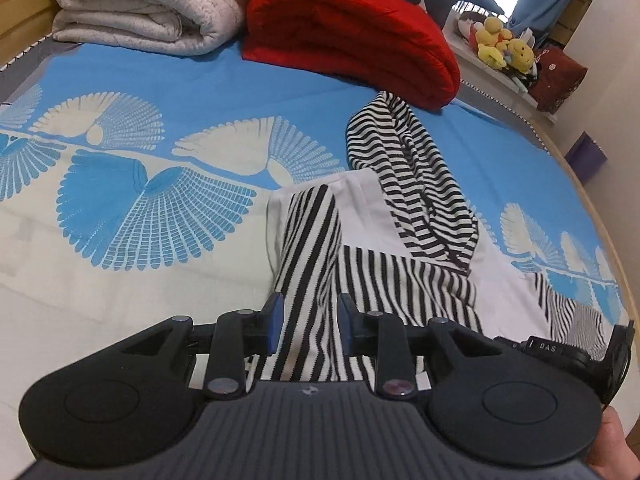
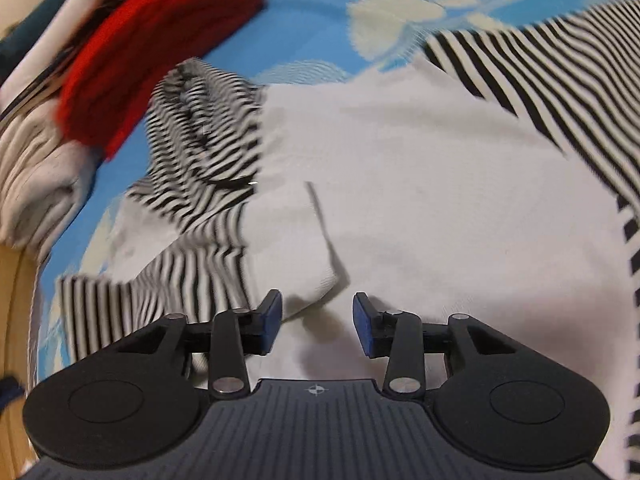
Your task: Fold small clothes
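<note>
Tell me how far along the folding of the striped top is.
Done: one striped sleeve already lies folded over the white body of the top. In hand: nothing; the left gripper and right gripper are both open just above the cloth. Left: the hood is still crumpled and spread toward the red blanket, and the body is not yet folded small.
</note>
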A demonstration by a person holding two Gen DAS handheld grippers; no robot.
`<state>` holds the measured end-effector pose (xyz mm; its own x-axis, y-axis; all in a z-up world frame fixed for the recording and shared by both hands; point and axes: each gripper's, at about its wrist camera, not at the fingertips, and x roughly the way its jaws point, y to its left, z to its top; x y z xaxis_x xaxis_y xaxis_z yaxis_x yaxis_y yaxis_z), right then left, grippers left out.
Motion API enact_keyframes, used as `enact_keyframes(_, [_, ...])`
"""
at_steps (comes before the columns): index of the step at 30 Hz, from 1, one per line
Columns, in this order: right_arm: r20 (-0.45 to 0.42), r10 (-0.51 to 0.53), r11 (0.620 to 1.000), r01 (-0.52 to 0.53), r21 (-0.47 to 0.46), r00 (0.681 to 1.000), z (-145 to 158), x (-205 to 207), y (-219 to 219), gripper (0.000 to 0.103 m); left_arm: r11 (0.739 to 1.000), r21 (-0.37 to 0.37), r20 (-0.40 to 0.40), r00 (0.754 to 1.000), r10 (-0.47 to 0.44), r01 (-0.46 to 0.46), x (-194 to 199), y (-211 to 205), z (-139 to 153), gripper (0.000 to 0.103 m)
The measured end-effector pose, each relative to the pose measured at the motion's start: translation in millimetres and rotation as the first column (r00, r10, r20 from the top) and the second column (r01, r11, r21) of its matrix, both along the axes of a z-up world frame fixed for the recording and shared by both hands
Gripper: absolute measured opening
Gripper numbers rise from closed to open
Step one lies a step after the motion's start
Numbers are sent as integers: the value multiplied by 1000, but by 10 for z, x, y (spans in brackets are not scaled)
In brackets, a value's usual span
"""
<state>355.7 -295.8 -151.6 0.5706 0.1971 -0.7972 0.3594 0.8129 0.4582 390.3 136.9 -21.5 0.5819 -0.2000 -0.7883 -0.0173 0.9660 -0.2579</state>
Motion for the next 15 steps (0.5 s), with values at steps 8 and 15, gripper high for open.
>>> enact_keyframes(8, [312, 42, 994, -8, -110, 949, 650, -112, 122, 2, 999, 32, -22, 1000, -1, 2, 81, -38, -96, 31])
enact_keyframes(15, [178, -48, 932, 108, -345, 983, 754, -285, -351, 6, 993, 90, -62, 995, -76, 82, 111, -277, -268, 31])
